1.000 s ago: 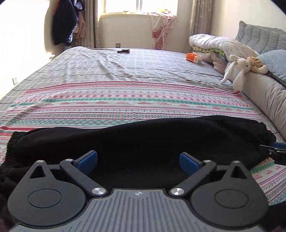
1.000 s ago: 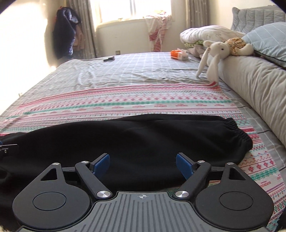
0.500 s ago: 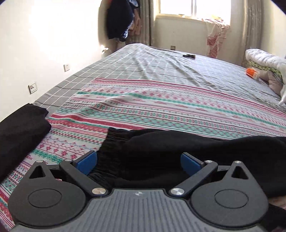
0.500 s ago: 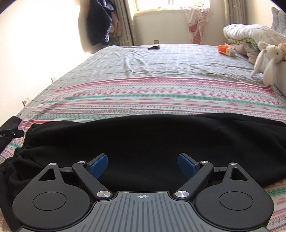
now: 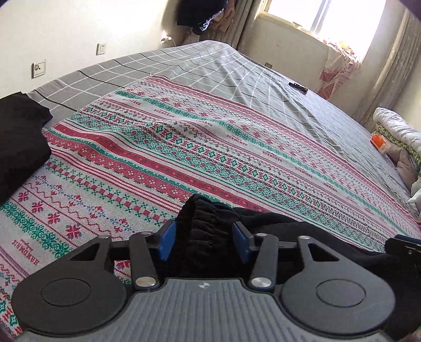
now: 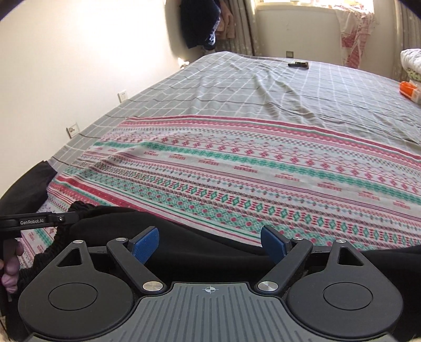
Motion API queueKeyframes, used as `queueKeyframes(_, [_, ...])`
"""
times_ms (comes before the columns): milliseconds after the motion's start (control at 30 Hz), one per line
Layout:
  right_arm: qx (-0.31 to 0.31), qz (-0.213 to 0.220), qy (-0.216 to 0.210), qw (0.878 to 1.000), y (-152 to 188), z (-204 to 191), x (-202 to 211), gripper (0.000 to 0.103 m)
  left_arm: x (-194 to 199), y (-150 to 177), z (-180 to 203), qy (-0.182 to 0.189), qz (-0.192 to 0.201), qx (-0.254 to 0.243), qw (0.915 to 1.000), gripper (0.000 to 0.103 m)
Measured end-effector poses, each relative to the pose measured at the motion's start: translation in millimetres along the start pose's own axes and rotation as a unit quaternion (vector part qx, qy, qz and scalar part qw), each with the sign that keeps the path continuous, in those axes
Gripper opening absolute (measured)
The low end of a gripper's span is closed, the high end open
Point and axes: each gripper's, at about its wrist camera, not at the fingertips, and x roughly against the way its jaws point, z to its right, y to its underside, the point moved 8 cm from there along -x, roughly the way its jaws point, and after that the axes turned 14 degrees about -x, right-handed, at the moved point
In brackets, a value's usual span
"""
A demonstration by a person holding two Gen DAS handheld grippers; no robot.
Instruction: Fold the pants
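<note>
**Black pants bunched at the near edge of the patterned blanket**

Red, teal and white knit bands run across the patterned blanket (image 5: 210,147), and that blanket is our landmark here, spread over a grey checked bed sheet (image 6: 289,86). Beyond the blanket, a small dark object (image 6: 298,64) lies on the sheet. Past that, a sunlit window (image 5: 329,15) with curtains, and dark clothes (image 6: 200,23) hanging on the pale wall. Off the blanket's right end, rolled bedding (image 5: 397,131) and an orange item (image 5: 379,142). On its left end, a separate black garment (image 5: 18,142) sits folded.

No containers out here.

The black pants (image 6: 200,252) lie along the blanket's near edge, long axis running side to side across it, gathered elastic end pointing to the left.

Left gripper (image 5: 204,243): jaws closing, that gathered elastic end sits right between the blue pads, which look to be touching the cloth. Right gripper (image 6: 210,243): jaws closing a little, standing wide apart, black fabric beneath them, nothing clamped.
</note>
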Motion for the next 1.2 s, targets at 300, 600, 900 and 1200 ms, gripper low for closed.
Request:
queueKeyframes(300, [0.054, -0.056, 0.018, 0.997, 18, -28, -74, 0.020, 3, -7, -5, 0.011, 0.049, 0.009, 0.9987, 0.019])
queueKeyframes(600, [0.037, 0.000, 0.015, 0.999, -24, -41, -65, 0.008, 5, -3, -6, -0.041, 0.071, 0.008, 0.9966, 0.027])
queueKeyframes(900, [0.105, -0.033, 0.030, 0.993, -9, -47, -74, 0.075, 54, 11, 7, -0.089, 0.018, -0.006, 0.9959, 0.088])
queueKeyframes(1200, [0.077, -0.051, 0.040, 0.995, 11, -29, -89, 0.045, 110, 52, 26, -0.074, -0.026, 0.025, 0.9966, 0.102])
